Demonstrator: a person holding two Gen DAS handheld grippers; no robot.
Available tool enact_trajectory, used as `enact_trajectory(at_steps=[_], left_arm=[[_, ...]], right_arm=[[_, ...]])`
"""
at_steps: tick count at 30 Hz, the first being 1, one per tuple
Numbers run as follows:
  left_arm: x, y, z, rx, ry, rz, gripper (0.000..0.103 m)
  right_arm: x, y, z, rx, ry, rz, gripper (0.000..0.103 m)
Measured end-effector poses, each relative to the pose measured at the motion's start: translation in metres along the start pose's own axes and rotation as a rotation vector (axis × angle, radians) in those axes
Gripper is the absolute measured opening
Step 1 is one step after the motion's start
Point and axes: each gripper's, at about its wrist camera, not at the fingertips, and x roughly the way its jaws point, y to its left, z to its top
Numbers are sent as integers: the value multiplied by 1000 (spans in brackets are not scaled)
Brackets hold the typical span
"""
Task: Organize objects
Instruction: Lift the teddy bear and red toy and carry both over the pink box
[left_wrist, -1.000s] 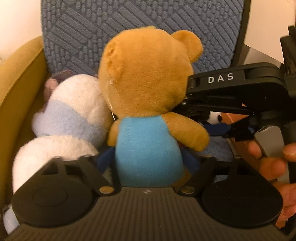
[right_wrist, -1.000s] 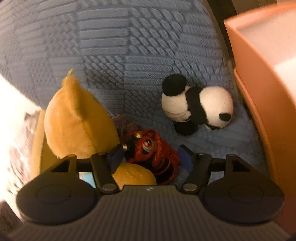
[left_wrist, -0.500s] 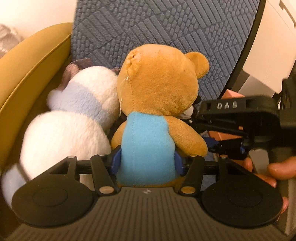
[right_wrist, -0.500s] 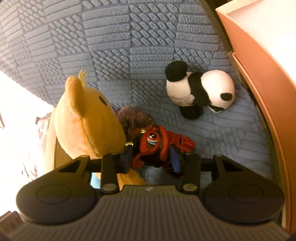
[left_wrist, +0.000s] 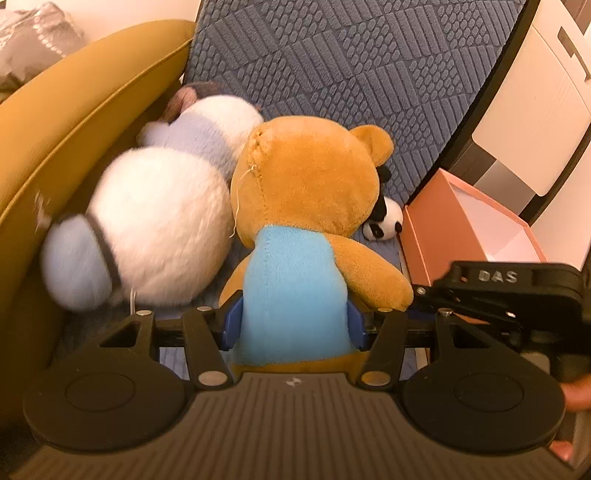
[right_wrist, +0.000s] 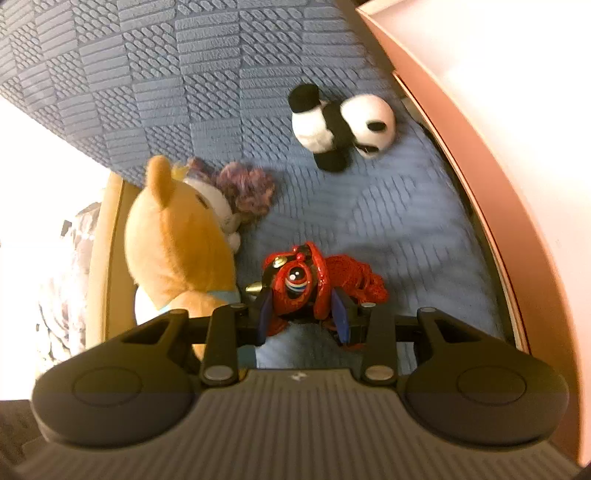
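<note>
My left gripper is shut on the blue torso of a brown teddy bear, seen from behind; both blue pads press into its sides. A red knotted toy with a painted eye hangs just above the seat. It sits between the pads of my right gripper, whose jaws are closing on it. The bear's head shows at the left of the right wrist view. A small panda plush lies on the blue seat further back, near the box.
A big white and pale-blue plush lies left of the bear against the mustard armrest. A pink open box stands to the right. The quilted blue backrest rises behind. A purple fuzzy tuft lies by the bear.
The left jaws closed on the bear's torso and both grippers drew back from the backrest. The right jaws closed around the red toy and carried it back off the seat.
</note>
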Motion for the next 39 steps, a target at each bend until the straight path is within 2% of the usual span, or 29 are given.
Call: enact_trajectory(at_steps=[6,9,12,14,17,18,20,21,24,27,28,39], left_arm=[[-11,6,-23,-44,20,-13,61],[-11,11,-28,-66,34,-10,61],[-12,14,-30,-84,40,-20,61],[-12,14,-30,-87,41,-23,61],[-12,14,-30,-92,43,-26,61],[-12,14,-30,-93,43,-27,61],[-12,13,-30,-96,43,-28,61],[-11,14,-29,-97,43,-28,61],[-10,13,-29,-96,47,-20,61],[-6,13,-29,-92,45,-22,61],[-5,13,-30,-96,48,-24,61],[-20,8,-34,-160,37,-44,61]], right_arm=[[-3,-9,-21,-3,12,-19,38],[-10,-12,-27,-17,-20,-40,39],[-16,-7,-30,-90,-81,-115,42],[-19,-1,-33,-158,-95,-133,55],[-11,6,-35,-238,-111,-155,65],[-6,9,-36,-270,-113,-175,65],[2,12,-40,-330,-124,-213,75],[6,15,-43,-361,-126,-237,77],[19,17,-53,-432,-120,-284,77],[29,9,-55,-425,-105,-285,76],[29,6,-55,-416,-106,-279,70],[-16,24,-66,-501,-160,-248,70]])
